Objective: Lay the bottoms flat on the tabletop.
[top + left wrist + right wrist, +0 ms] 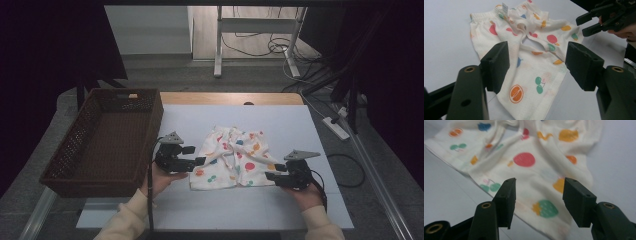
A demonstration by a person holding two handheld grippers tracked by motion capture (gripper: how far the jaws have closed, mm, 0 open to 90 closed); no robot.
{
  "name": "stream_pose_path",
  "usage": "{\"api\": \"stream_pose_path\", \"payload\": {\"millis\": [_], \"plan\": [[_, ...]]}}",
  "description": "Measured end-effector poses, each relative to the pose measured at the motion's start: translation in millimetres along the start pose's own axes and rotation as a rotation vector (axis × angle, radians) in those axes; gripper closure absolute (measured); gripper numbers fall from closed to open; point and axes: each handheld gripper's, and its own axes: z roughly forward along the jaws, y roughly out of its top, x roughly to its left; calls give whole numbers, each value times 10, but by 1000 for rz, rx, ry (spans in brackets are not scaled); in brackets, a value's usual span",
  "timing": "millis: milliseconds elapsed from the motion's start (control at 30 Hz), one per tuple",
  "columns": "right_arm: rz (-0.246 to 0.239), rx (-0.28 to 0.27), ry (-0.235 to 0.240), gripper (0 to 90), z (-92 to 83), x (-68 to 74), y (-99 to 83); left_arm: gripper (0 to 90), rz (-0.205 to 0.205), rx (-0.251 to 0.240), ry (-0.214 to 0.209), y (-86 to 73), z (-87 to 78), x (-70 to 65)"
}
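Left gripper (536, 65): its two black jaws stand apart, and nothing is clamped between them; in the left gripper view the lower part of the shorts (529, 50) lies beyond and below the gap, with an orange-slice print and a pair of green cherries showing between the jaws. The pads do not press on the cloth. Right gripper (539, 197): its jaws are likewise parted and hold nothing; in the right gripper view the hem of the shorts lies just under and ahead of them, a green strawberry print sitting in the gap. In the high view the left gripper (199, 155) is at the near left corner of the shorts (232, 157) and the right gripper (272, 172) is at the near right corner, each pointing inward toward the cloth, one on either side. The shorts are a small cream pair printed with coloured fruit, lying rumpled but roughly flat on the white mat (300, 130) that covers the table, waistband away from the person. A brown wicker basket (75, 145) stands at the left edge of the mat, near the left gripper but apart from the shorts. Cream sleeves (125, 220) enter from the bottom edge.
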Motion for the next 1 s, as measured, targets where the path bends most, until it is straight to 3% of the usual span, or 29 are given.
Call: {"api": "stream_pose_path", "payload": {"millis": [67,167,400,467,500,533,567,600,633,733,767,1000], "plan": [[17,21,-32,445,-25,-44,-74,354,-1,4,0,-9,7,1],[36,41,-40,447,-25,-86,-124,353,-3,6,-1,-14,17,3],[26,107,-97,465,45,-123,-166,351,-1,10,3,-15,34,-8],[34,113,-98,491,57,-138,-183,351,-4,8,3,-16,33,-1],[21,117,-114,546,57,-125,-182,351,-5,7,4,-15,30,4],[21,117,-114,546,57,-125,-182,351,-5,7,4,-15,30,4],[11,118,-96,671,48,-116,-183,351,-6,7,5,-15,26,5],[11,118,-96,671,48,-116,-183,350,-6,7,5,-15,26,5],[5,126,-70,834,32,-97,-190,348,-5,7,5,-13,21,4],[7,135,-55,866,12,-79,-198,347,-7,1,4,-12,13,3],[-12,143,-52,868,-22,-47,-218,343,-6,1,4,-10,8,3],[3,147,-43,868,-143,-9,-334,338,-14,2,2,-11,8,21]]}}
